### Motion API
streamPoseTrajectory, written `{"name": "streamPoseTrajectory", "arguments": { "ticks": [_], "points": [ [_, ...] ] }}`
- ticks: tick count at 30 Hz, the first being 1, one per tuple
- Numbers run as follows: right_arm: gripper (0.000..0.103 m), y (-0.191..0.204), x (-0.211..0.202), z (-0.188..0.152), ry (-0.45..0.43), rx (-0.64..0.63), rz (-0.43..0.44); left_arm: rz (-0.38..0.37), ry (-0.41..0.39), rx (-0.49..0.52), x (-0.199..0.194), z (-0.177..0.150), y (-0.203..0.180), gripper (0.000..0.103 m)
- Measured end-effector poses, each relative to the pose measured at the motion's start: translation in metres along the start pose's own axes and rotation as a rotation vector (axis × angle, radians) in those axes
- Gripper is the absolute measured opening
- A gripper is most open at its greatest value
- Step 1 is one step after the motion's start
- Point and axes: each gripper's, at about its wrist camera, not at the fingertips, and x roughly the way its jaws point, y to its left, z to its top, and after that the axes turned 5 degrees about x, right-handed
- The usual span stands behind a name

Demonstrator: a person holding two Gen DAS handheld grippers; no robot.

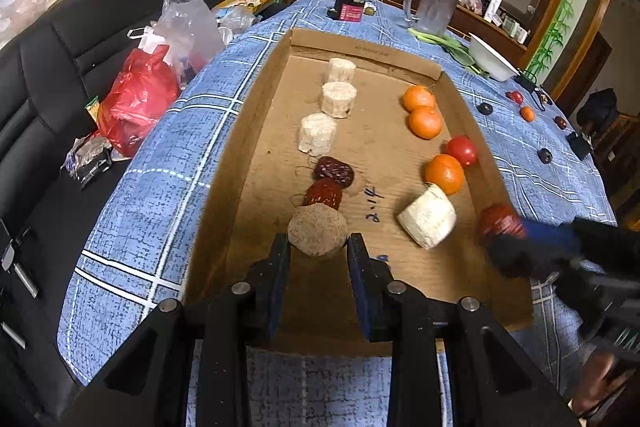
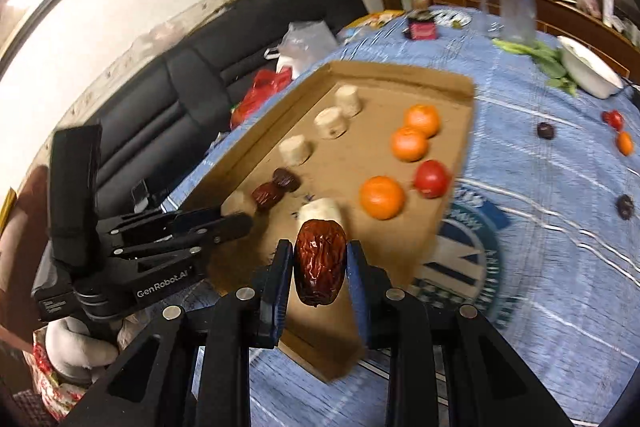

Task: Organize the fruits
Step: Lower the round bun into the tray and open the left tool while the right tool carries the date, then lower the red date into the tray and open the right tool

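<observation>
Your right tongs [image 2: 320, 273] are clamped on a red date [image 2: 320, 263] above the cardboard tray's [image 1: 240, 131] near edge, likely bound for the date row, while your left tongs [image 1: 319, 255] pinch a pale round chunk [image 1: 318, 231] extending that column.

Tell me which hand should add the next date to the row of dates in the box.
Right, I'd say. Its tongs are shut on a date just short of the cardboard box. The left tongs are occupied by a pale round piece beside the two dates.
</observation>
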Motion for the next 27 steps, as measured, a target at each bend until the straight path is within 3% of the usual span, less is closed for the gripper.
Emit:
{"name": "streamPoseTrajectory", "arguments": {
  "ticks": [8, 10, 12, 16, 17, 27],
  "points": [
    [0.030, 0.006, 0.026, -0.009, 0.040, -0.011, -0.037, 0.022, -0.015, -0.016, 0.003, 0.001, 0.005, 0.029],
    [0.030, 0.007, 0.029, -0.010, 0.043, -0.015, -0.048, 0.029, -0.021, -0.016, 0.003, 0.001, 0.004, 0.033],
    [0.030, 0.009, 0.032, -0.011, 0.041, -0.025, -0.054, 0.044, -0.028, -0.012, 0.002, 0.001, 0.003, 0.044],
    [0.030, 0.016, 0.035, -0.012, 0.024, -0.066, -0.089, 0.072, -0.042, -0.001, -0.003, 0.001, 0.001, 0.049],
    [0.030, 0.018, 0.036, -0.012, 0.021, -0.072, -0.093, 0.078, -0.045, -0.003, -0.004, 0.001, 0.001, 0.055],
    [0.042, 0.024, 0.019, -0.016, -0.040, -0.097, -0.114, 0.107, -0.100, -0.005, -0.026, 0.000, -0.001, 0.065]
  ]
}}
